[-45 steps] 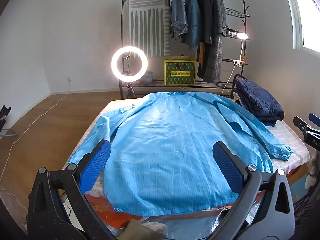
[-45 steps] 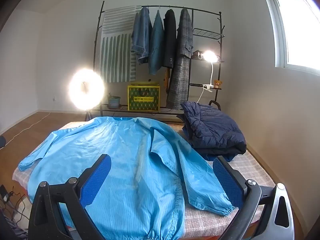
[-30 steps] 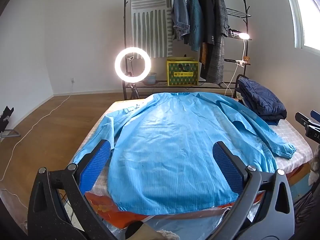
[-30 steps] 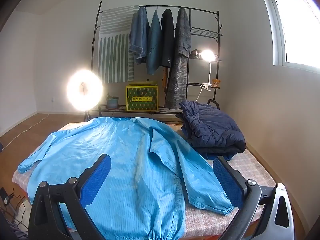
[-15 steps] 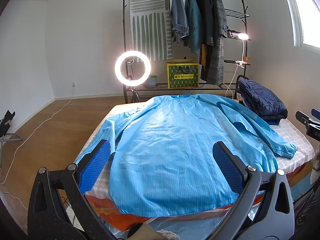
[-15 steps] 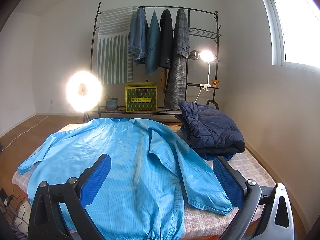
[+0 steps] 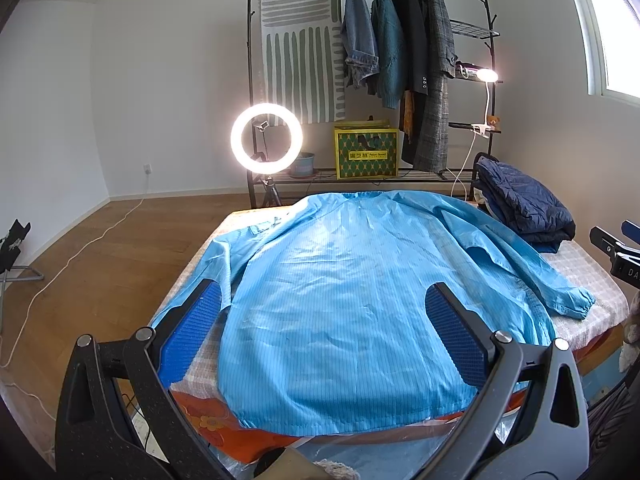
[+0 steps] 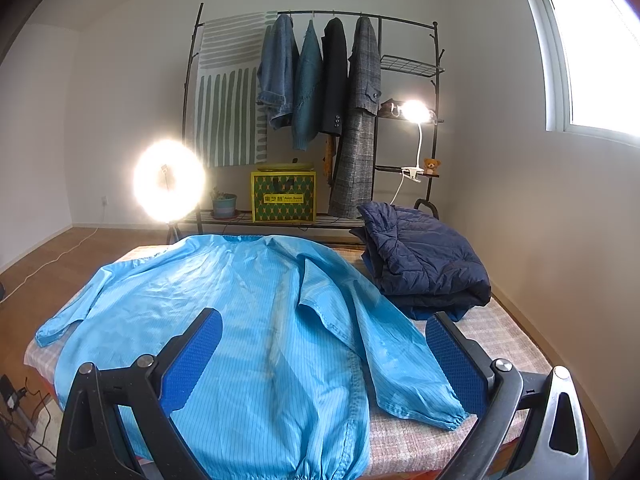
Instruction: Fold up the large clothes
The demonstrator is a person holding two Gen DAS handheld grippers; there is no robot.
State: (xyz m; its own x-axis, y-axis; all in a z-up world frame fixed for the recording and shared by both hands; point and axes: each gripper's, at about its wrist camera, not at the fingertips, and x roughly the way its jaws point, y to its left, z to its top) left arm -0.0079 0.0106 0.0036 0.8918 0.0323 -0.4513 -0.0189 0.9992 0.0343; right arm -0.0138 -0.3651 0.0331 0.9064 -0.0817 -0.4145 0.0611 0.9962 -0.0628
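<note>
- Since a second and a half ago, both my cameras have drifted only slightly; the garment lies as it did, unfolded.
- Left wrist view: my left gripper [image 7: 324,322] hangs above the near hem with its blue-padded jaws spread wide, holding nothing. Beneath it, the large sky-blue striped smock [image 7: 352,288] is laid flat across the checked padded table [image 7: 596,284], collar at the far end, both sleeves stretched outward.
- Right wrist view: my right gripper [image 8: 324,344] is likewise wide apart and empty, hovering over the smock's right side, near the sleeve with the gathered cuff [image 8: 450,414]. A folded navy quilted jacket [image 8: 424,260] sits at the far right corner.
- My judgement: no fold started; sleeves and body all remain.
</note>
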